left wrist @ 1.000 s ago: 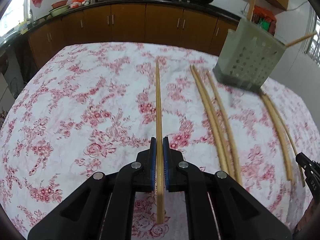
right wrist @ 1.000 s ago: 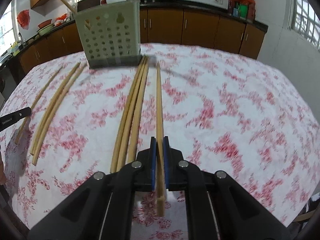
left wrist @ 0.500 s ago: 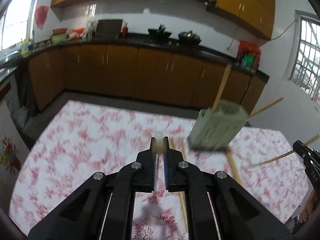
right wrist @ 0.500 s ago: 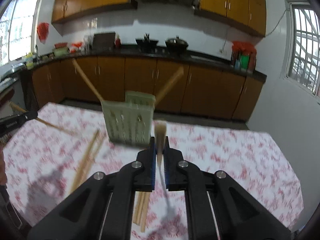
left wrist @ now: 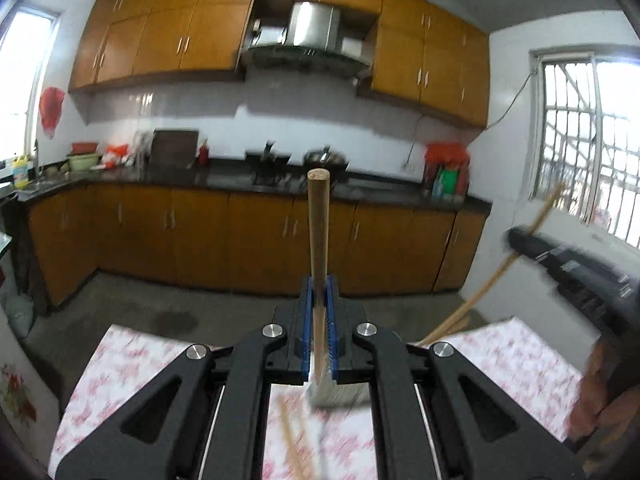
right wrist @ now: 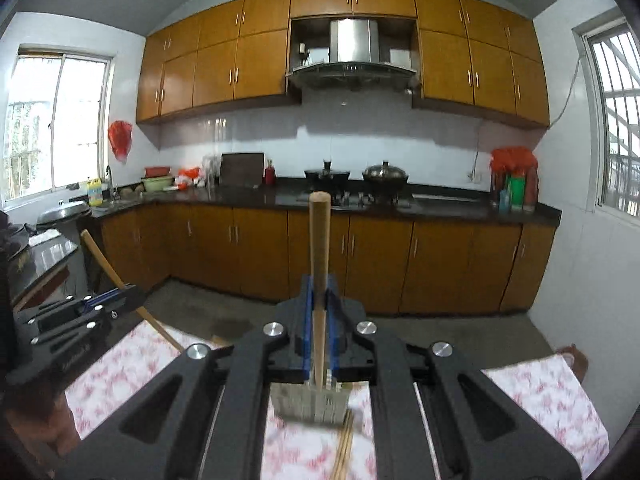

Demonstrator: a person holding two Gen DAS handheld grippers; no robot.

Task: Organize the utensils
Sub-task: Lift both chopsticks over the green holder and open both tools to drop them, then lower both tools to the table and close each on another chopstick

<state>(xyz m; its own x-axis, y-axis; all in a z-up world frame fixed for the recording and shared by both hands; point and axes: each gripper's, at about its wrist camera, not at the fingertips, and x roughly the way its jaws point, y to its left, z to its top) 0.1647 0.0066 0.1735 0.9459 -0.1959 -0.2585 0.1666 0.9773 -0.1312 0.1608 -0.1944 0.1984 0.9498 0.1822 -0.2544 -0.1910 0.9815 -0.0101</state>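
Chopsticks: plain light wood, long, thin, round blunt ends.

Left gripper clamped tight on one chopstick, blue pads pressing both sides; stick pokes fwd and up past the tips, held in the air above the table w/ red-floral cloth.

Right gripper likewise closed on its own chopstick, same pose, tip up toward the counter.

In the right wrist view the left gripper shows at left edge w/ its stick angled across.

Pale green perforated utensil holder stands on the table under the right gripper, partly hidden by it.

Loose chopsticks lie on the cloth just in front of the holder; two more blurred on the cloth below the left gripper.
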